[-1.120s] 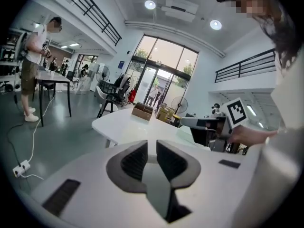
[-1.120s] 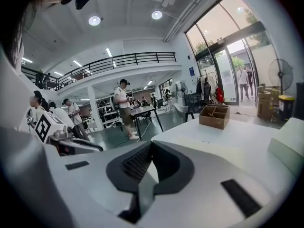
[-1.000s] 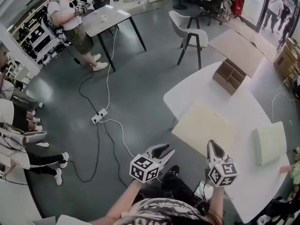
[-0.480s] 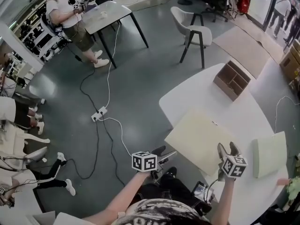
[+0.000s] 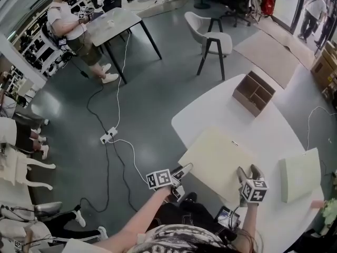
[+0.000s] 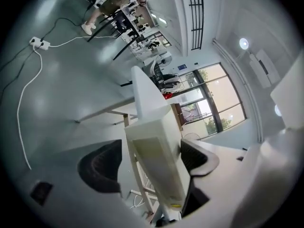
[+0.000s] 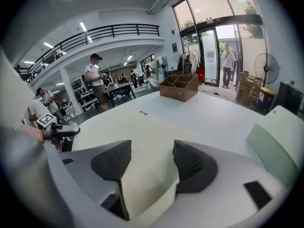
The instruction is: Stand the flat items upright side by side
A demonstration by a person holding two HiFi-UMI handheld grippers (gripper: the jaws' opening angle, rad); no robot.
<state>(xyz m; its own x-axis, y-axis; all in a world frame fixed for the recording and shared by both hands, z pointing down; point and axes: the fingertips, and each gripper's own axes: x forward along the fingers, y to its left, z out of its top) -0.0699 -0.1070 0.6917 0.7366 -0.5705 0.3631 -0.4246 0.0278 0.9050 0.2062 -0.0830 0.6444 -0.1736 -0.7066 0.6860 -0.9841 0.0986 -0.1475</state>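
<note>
1. Setting: a hall with a smooth grey floor [image 5: 152,88]. In front of the person is a white table [image 5: 210,109] with a rounded edge and a matte top.
2. Left gripper [image 5: 181,179]: its jaws have just been opening and now stand wide apart. The thick near-left edge of the cream board [image 5: 221,159] sits between the dark ribbed pads [image 6: 102,167]. One pad is clearly off the board, so nothing is clamped.
3. Right gripper [image 5: 250,172]: its jaws have also just been opening and are apart. The board's near-right corner lies between its ribbed pads [image 7: 192,165] and is not squeezed.
4. Cream board: large, rectangular and plain-faced. It lies flat on the table, with its near-left corner hanging over the table's edge.
5. Pale slab [image 5: 301,174]: smaller and thicker, with soft-looking edges. It lies flat to the right of the board, apart from it.
6. Wooden box [image 5: 254,93]: brown, open-topped and divided into compartments. It stands at the table's far side, well apart from the board.
</note>
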